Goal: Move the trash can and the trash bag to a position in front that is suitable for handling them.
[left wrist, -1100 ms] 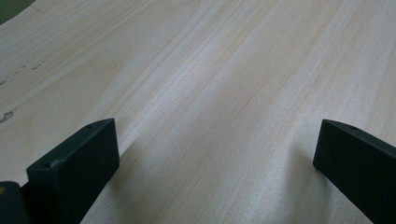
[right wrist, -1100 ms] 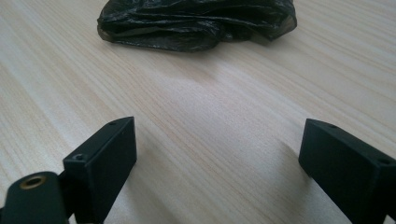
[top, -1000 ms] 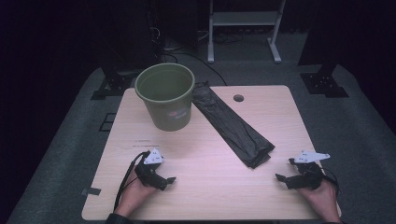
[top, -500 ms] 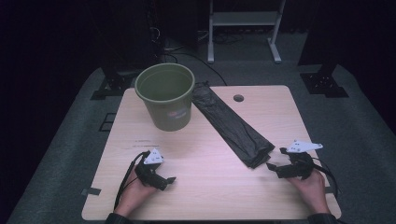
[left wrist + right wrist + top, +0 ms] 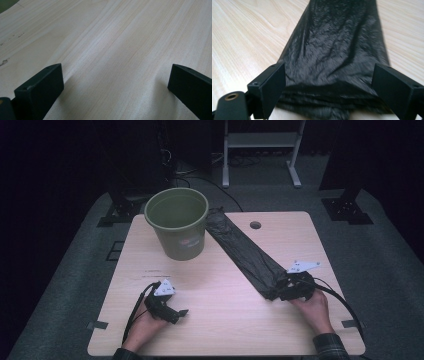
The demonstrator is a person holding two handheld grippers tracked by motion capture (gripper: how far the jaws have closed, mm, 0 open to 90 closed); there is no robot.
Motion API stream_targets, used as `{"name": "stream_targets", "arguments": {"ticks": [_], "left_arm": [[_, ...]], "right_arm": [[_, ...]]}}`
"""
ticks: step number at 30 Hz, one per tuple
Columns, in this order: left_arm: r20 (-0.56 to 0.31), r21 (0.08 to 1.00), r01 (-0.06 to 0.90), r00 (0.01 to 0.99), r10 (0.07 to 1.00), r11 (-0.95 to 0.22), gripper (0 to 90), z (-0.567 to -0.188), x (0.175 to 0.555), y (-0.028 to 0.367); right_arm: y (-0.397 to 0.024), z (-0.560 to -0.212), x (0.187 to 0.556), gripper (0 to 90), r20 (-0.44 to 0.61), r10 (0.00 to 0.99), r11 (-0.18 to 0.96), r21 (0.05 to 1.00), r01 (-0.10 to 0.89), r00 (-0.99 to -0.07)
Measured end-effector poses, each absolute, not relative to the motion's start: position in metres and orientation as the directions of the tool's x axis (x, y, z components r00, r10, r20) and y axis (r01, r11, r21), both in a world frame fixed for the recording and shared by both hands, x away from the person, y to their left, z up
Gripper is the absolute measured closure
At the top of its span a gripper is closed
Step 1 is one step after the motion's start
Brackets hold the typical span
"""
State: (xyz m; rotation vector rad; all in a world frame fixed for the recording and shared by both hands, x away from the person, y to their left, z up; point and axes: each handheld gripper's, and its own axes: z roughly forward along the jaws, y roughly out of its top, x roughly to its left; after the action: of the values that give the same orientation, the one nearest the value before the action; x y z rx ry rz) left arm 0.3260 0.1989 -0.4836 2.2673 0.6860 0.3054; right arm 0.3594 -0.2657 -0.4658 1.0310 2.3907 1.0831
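Lying folded flat on the table [image 5: 220,320], a black bag [image 5: 240,252] runs from beside the green bucket [image 5: 177,222] at upper centre to lower right. Right gripper [image 5: 280,287]: jaws apart, straddling the bag's near end. Left gripper [image 5: 182,312]: lower left, jaws apart over bare wood.

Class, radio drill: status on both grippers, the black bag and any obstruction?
Right gripper open, straddling the black bag's near end. Left gripper open, on bare table. Green bucket upright beside bag's far end. Nothing blocking.
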Motion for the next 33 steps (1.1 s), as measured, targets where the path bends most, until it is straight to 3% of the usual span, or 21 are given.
{"name": "stream_targets", "arguments": {"ticks": [7, 11, 18, 22, 25, 33], "left_arm": [[0.013, 0.713, 0.384, 0.829, 0.559, -0.587, 0.0, -0.484, 0.326, 0.199], [0.013, 0.713, 0.384, 0.829, 0.559, -0.587, 0.0, -0.484, 0.326, 0.199], [0.014, 0.713, 0.384, 0.829, 0.559, -0.587, 0.0, -0.484, 0.326, 0.199], [0.014, 0.713, 0.384, 0.829, 0.559, -0.587, 0.0, -0.484, 0.326, 0.199], [0.014, 0.713, 0.384, 0.829, 0.559, -0.587, 0.0, -0.484, 0.326, 0.199], [0.014, 0.713, 0.384, 0.829, 0.559, -0.587, 0.0, -0.484, 0.326, 0.199]], "right_arm": [[-0.251, -0.476, 0.372, 11.3, -0.017, 0.721, 0.503, 0.701, 0.506, -0.693], [-0.251, -0.479, 0.374, 18.8, 0.006, 0.726, 0.499, 0.685, 0.532, -0.688], [-0.263, -0.474, 0.367, 63.2, 0.013, 0.736, 0.479, 0.697, 0.534, -0.677], [-0.269, -0.473, 0.365, 81.1, 0.021, 0.741, 0.474, 0.692, 0.544, -0.672], [-0.271, -0.472, 0.363, 85.4, 0.008, 0.733, 0.495, 0.68, 0.541, -0.681], [-0.288, -0.469, 0.341, 85.7, 0.033, 0.735, 0.487, 0.67, 0.56, -0.678]]}}
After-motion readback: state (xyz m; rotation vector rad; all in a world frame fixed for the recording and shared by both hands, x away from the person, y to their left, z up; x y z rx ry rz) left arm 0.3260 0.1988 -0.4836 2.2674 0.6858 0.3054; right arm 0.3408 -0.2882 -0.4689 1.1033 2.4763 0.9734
